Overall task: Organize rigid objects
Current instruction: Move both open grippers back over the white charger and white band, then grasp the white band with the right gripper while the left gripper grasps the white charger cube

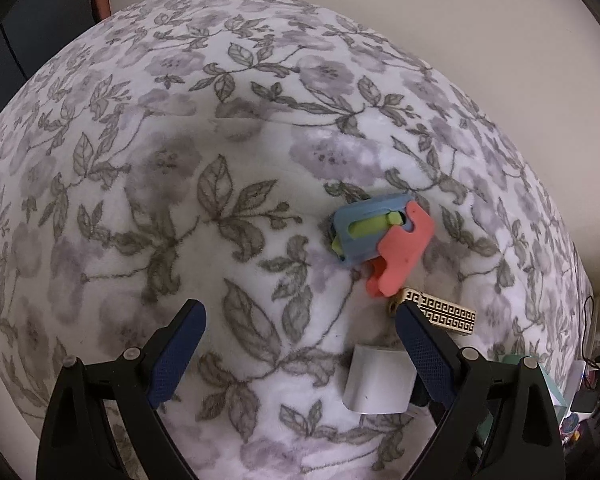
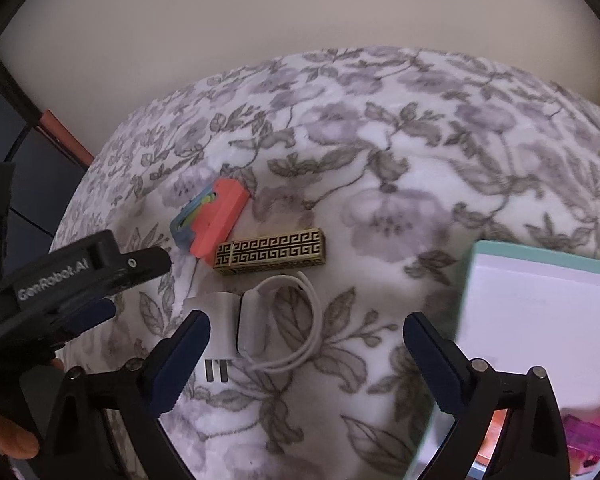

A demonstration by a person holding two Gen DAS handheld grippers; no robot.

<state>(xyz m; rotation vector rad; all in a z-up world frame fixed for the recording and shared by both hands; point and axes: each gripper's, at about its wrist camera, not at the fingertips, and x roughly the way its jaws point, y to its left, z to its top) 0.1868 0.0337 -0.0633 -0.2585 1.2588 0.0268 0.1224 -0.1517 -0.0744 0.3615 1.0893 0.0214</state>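
Observation:
On a floral blanket point(image 1: 180, 184) lie a blue, green and coral plastic toy point(image 1: 380, 236), a gold box with a black key pattern point(image 1: 448, 314) and a white charger point(image 1: 378, 384). My left gripper point(image 1: 300, 322) is open and empty above the blanket, left of these; its right finger overlaps the gold box. In the right wrist view the toy point(image 2: 212, 216), gold box point(image 2: 270, 252), charger point(image 2: 220, 320) and a white puck with a coiled cable point(image 2: 284, 320) lie ahead. My right gripper point(image 2: 306, 334) is open and empty over the puck. The left gripper's body point(image 2: 68, 276) shows at left.
A white box with a mint-green rim point(image 2: 536, 320) stands at the right of the blanket, also visible in the left wrist view point(image 1: 540, 380). A beige wall point(image 2: 300, 20) lies behind. Pink clutter point(image 2: 588, 444) sits low right. A dark cabinet point(image 1: 40, 20) stands far left.

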